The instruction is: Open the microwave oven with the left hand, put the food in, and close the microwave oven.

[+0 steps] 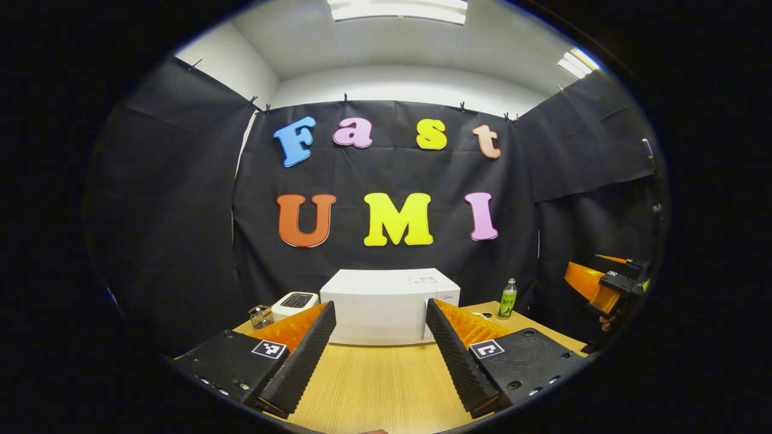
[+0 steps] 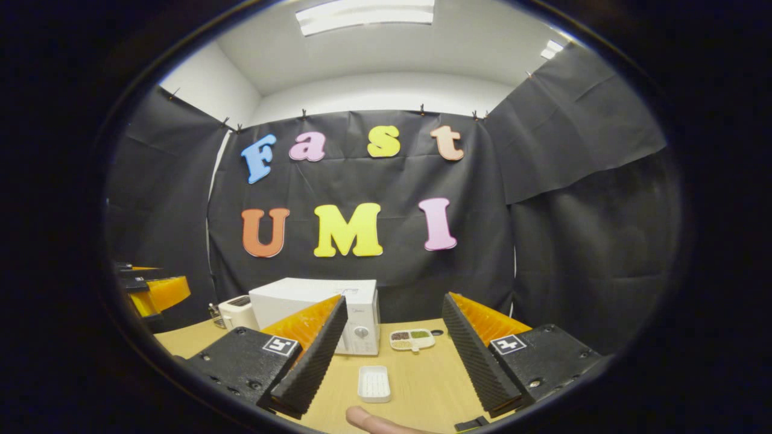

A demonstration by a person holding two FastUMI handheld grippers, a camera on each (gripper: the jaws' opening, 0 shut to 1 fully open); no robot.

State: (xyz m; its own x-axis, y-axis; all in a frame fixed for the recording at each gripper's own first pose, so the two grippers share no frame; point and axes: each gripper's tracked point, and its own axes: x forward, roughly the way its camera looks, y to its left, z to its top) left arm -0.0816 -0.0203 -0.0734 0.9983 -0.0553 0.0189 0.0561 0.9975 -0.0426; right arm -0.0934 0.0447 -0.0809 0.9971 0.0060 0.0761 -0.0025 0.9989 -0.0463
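A white microwave point(image 1: 386, 322) stands at the back of the wooden table point(image 1: 380, 386) with its door closed. My left gripper point(image 1: 380, 304) is open and empty, held in front of it and well short of the door. My right gripper point(image 2: 395, 298) is also open and empty. To the right of the microwave point(image 2: 362, 334) lies a sectioned dish of food point(image 2: 412, 339), and nearer to me a small white tray point(image 2: 374, 383) that looks empty. The right gripper point(image 1: 603, 286) hangs off to the side at the table's right edge; the left gripper point(image 2: 154, 289) is at the left.
A white toaster point(image 1: 294, 304) and a small wire basket point(image 1: 259, 315) stand left of the microwave. A green bottle point(image 1: 508, 298) stands to its right at the back. A person's fingertip point(image 2: 374, 422) shows at the near table edge.
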